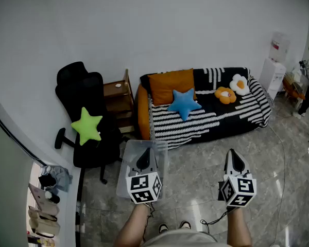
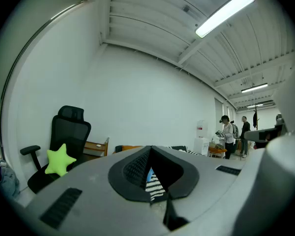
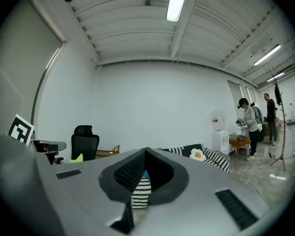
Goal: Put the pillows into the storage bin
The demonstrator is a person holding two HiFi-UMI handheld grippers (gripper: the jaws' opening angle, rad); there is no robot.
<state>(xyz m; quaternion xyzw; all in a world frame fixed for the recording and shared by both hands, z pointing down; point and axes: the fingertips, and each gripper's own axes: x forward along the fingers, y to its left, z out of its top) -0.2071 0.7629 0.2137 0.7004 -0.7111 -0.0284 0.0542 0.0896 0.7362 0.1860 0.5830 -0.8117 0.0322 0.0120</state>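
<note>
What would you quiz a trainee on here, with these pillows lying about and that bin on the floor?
1. Count: how many pillows lie on the sofa?
2. True or false: the green star pillow sits on the black chair.
3. Choose: the fingers of the left gripper and the right gripper are A) shut, holding nothing; B) shut on a pillow; C) wide apart.

Key
1. Four: the orange cushion, blue star, orange flower and white flower.
2. True.
3. A.
</note>
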